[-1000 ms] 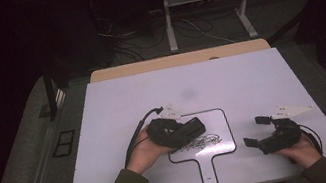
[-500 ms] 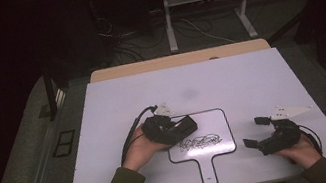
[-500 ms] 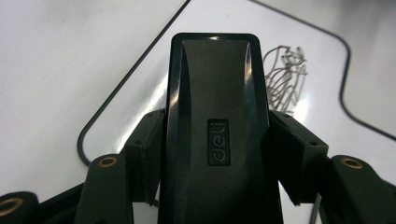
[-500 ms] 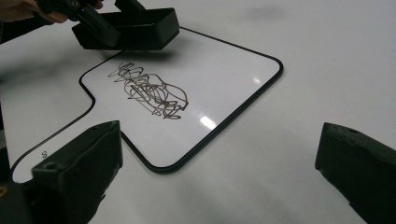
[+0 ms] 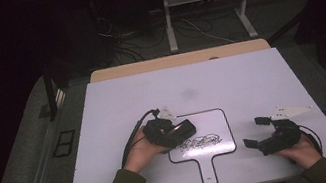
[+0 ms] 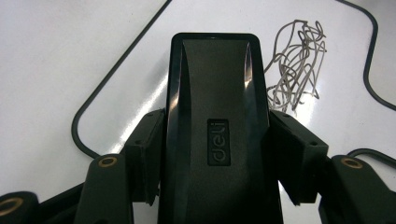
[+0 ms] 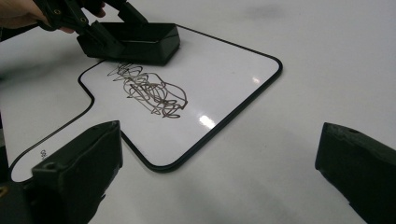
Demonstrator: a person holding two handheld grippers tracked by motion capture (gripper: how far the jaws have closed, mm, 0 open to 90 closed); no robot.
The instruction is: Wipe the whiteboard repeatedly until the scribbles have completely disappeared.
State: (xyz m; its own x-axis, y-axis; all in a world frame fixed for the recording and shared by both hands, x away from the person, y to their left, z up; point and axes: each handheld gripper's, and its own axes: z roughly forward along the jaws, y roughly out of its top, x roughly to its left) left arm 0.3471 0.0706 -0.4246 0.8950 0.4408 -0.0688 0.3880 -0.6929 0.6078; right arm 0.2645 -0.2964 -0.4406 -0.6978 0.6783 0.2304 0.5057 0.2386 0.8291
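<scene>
A paddle-shaped whiteboard (image 5: 210, 125) with a black rim lies flat on the white table, and a dark scribble (image 5: 200, 142) marks its lower middle. My left gripper (image 5: 178, 132) is shut on a black eraser (image 5: 183, 128) over the board's upper left corner, just above the scribble. In the left gripper view the pads (image 6: 145, 149) press both sides of the eraser (image 6: 217, 107), with the scribble (image 6: 296, 65) ahead to the right. My right gripper (image 5: 255, 131) rests open to the right of the board, nothing between its jaws. It (image 7: 219, 172) faces the whiteboard (image 7: 224, 79), scribble (image 7: 149, 91) and eraser (image 7: 137, 42).
The white table top (image 5: 249, 76) extends wide behind and beside the board, with a wooden strip (image 5: 181, 60) at its far edge. Beyond it are metal stand legs (image 5: 168, 19) and cables on a dark floor. The left gripper's cable (image 5: 131, 136) loops by the hand.
The left gripper with the eraser has shifted slightly to the left near the board's upper left corner. The right gripper has stayed in place.
</scene>
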